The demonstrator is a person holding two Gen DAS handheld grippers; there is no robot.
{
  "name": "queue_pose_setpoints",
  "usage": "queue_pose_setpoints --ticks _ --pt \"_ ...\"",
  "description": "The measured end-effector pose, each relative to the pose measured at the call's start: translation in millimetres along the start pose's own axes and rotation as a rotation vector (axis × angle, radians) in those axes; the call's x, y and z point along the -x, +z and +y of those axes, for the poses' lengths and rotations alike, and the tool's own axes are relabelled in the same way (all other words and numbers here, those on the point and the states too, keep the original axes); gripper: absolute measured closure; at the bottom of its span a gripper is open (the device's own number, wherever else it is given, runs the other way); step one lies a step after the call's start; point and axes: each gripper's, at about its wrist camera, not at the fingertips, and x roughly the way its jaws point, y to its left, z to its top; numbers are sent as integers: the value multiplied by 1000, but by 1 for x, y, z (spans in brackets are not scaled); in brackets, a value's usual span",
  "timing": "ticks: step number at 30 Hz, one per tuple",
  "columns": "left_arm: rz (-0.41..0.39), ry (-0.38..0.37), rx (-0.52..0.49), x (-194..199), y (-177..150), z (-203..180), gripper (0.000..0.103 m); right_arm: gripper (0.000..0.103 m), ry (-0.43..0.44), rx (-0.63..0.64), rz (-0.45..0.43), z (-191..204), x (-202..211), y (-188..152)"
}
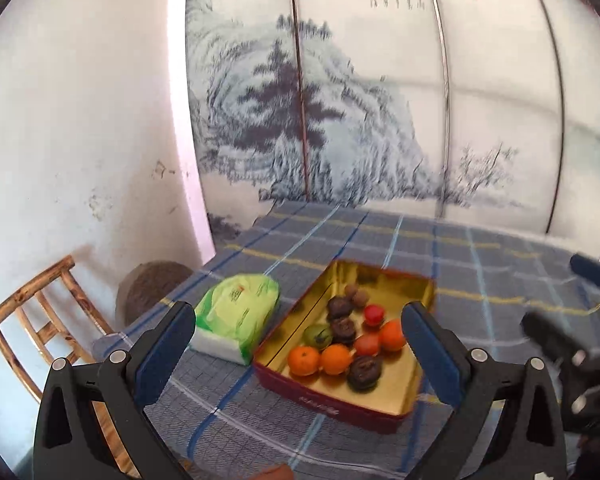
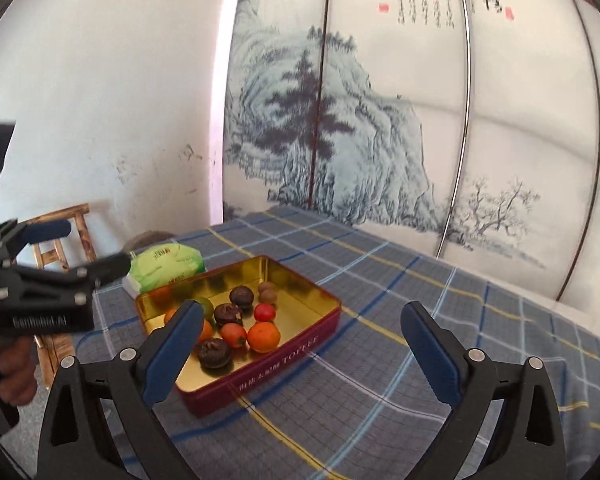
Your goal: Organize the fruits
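Black plastic frames on both tools here, each left gripper (image 1: 300,344) and right gripper (image 2: 302,344) arm a ribbed triangular strut with round silver screws at the pivots. Fingers (image 2: 172,350) carry long dark-blue pads, gently curved. Seen side-on from the right camera, the left tool shows pale lettering on its black body, too blurred to read, above a pistol-style handle.

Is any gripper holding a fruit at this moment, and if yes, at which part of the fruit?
Nothing is held. The left gripper and the right gripper are both open with empty jaws, and the fruits lie in the tin.
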Motion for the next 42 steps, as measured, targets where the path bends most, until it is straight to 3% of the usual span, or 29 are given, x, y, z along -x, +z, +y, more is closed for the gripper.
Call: queue_pose_setpoints --ticks 9,16,23,42 --pt "-145 -30 33 65 33 -21 1 2 16 20 -101 -11 60 10" --pt "-198 -70 17 97 51 -39 1 0 -1 -7 -170 -25 93 17" --pt "-221 -80 14 112 59 -46 0 0 -13 -15 -218 -24 110 23" --pt "-177 -49 -13 105 44 -50 0 0 -46 18 -253 -4 128 29"
